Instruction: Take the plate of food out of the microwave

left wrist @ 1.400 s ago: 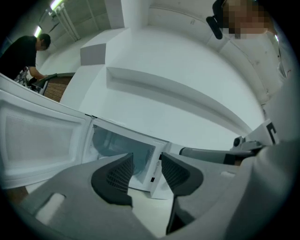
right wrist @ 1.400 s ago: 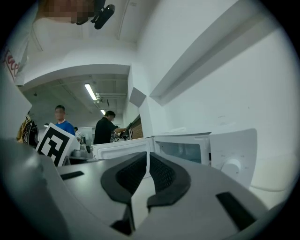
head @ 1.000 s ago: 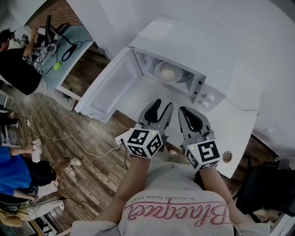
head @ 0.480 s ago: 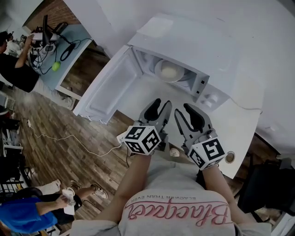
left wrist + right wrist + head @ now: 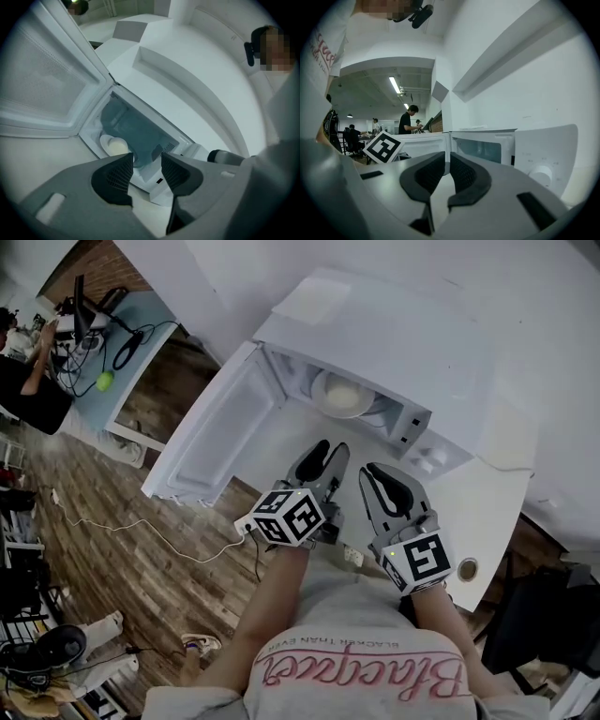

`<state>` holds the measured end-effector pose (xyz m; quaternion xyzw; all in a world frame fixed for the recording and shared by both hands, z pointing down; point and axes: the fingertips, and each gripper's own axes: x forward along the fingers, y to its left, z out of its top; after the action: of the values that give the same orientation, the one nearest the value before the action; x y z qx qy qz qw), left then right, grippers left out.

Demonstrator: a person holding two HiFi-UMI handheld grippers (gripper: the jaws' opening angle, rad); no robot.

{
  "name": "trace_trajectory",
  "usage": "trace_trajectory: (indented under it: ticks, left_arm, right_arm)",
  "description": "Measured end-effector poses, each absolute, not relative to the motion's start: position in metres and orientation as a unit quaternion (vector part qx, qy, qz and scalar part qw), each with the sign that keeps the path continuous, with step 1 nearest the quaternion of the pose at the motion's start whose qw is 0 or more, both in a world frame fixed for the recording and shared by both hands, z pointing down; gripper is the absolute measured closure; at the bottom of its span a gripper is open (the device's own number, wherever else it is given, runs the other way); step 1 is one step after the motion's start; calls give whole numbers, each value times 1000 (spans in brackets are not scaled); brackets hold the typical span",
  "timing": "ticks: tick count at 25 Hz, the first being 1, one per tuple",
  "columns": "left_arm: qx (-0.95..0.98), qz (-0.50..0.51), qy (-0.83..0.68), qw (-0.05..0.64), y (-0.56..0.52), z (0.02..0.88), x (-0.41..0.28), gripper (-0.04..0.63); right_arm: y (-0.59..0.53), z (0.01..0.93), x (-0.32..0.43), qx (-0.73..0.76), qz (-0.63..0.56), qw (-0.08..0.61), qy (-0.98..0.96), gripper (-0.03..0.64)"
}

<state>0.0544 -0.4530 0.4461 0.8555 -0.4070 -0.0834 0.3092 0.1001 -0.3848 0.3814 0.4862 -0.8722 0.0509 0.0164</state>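
One plate [image 5: 322, 388] inside open microwave [image 5: 394, 334].

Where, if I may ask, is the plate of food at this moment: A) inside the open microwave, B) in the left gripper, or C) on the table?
A: the plate of food rests inside the microwave, whose door stands open.

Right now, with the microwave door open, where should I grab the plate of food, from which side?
Probably the near rim of the plate, coming straight in through the open front. It lies flat, food heaped centrally, with microwave walls on every other side.
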Motion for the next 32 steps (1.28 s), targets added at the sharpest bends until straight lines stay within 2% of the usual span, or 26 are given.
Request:
trace_trajectory:
  ticks: [8, 22, 32]
  left_arm:
    - [832, -118, -393, 373, -489, 472, 49, 403]
    - [813, -94, -385, 427, -529, 510, 46, 407]
    - [787, -105, -368, 483, -557, 531, 48, 442]
  right_arm:
    - [-408, 404, 109, 516, 57, 53, -853, 594]
    - [-440, 422, 102, 512, 89, 70, -851, 594]
    - [-453, 434, 97, 519, 99, 86, -845, 594]
